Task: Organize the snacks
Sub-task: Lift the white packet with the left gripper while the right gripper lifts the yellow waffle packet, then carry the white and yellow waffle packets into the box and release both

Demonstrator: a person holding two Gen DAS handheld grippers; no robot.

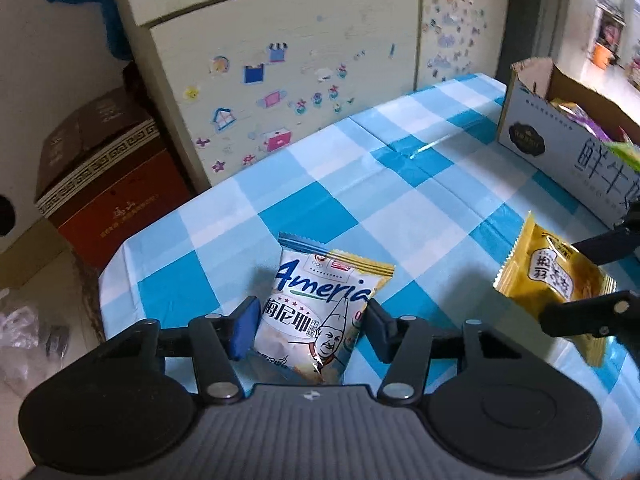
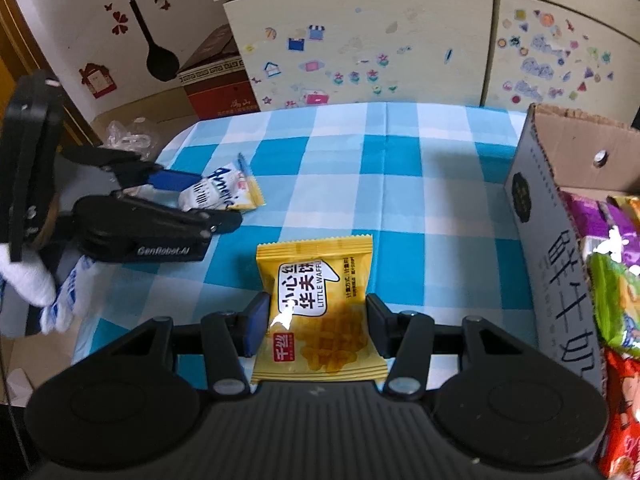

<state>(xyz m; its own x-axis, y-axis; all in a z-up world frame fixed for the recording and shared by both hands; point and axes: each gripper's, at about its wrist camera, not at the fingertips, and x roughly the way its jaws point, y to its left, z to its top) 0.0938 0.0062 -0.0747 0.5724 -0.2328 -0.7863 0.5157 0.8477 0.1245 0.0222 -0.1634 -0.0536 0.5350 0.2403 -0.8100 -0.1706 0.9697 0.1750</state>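
The left gripper (image 1: 306, 328) pinches the white foil snack packet (image 1: 316, 312) at the near left of the blue-checked tablecloth (image 1: 400, 184). The right gripper (image 2: 316, 326) clamps the yellow waffle packet (image 2: 320, 304). Step in hand: pickup. Next, each packet likely needs lifting and carrying right into the open cardboard box (image 2: 560, 240).
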